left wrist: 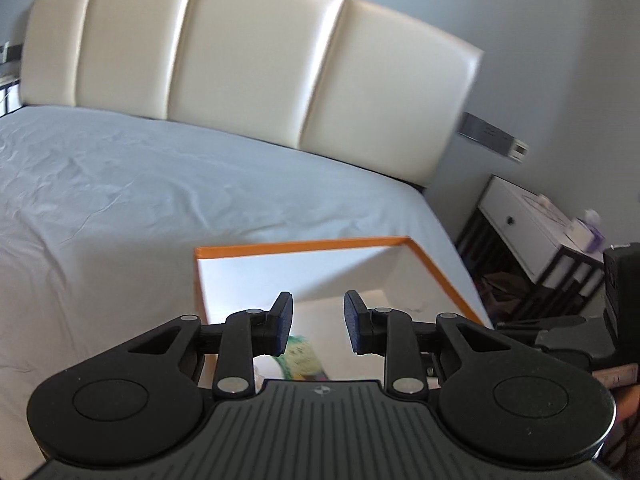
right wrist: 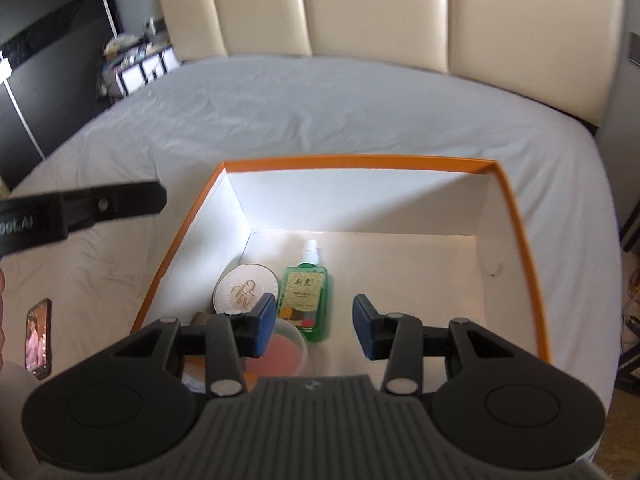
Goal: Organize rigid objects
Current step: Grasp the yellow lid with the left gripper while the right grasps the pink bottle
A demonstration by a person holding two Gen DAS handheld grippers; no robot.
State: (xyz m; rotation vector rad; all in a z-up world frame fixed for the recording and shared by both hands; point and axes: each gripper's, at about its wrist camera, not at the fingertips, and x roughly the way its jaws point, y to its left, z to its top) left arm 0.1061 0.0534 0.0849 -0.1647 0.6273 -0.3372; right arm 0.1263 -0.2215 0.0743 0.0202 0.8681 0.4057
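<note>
An orange-rimmed white box [right wrist: 362, 160] sits on the bed. Inside lie a green spray bottle [right wrist: 305, 294], a round white compact [right wrist: 245, 290] and a clear tub with pink contents [right wrist: 282, 354], all at the box's near left. My right gripper [right wrist: 314, 330] is open and empty above the box's near side. My left gripper [left wrist: 318, 322] is open and empty above the same box [left wrist: 304, 246]; the green bottle [left wrist: 300, 358] shows below its fingers. The left gripper's finger [right wrist: 112, 204] shows at the left of the right wrist view.
The bed [right wrist: 320, 96] has a grey sheet and a cream padded headboard [left wrist: 248, 68]. A phone [right wrist: 38, 338] lies on the sheet left of the box. A white nightstand [left wrist: 532, 228] stands right of the bed, another [right wrist: 140, 66] at the far side.
</note>
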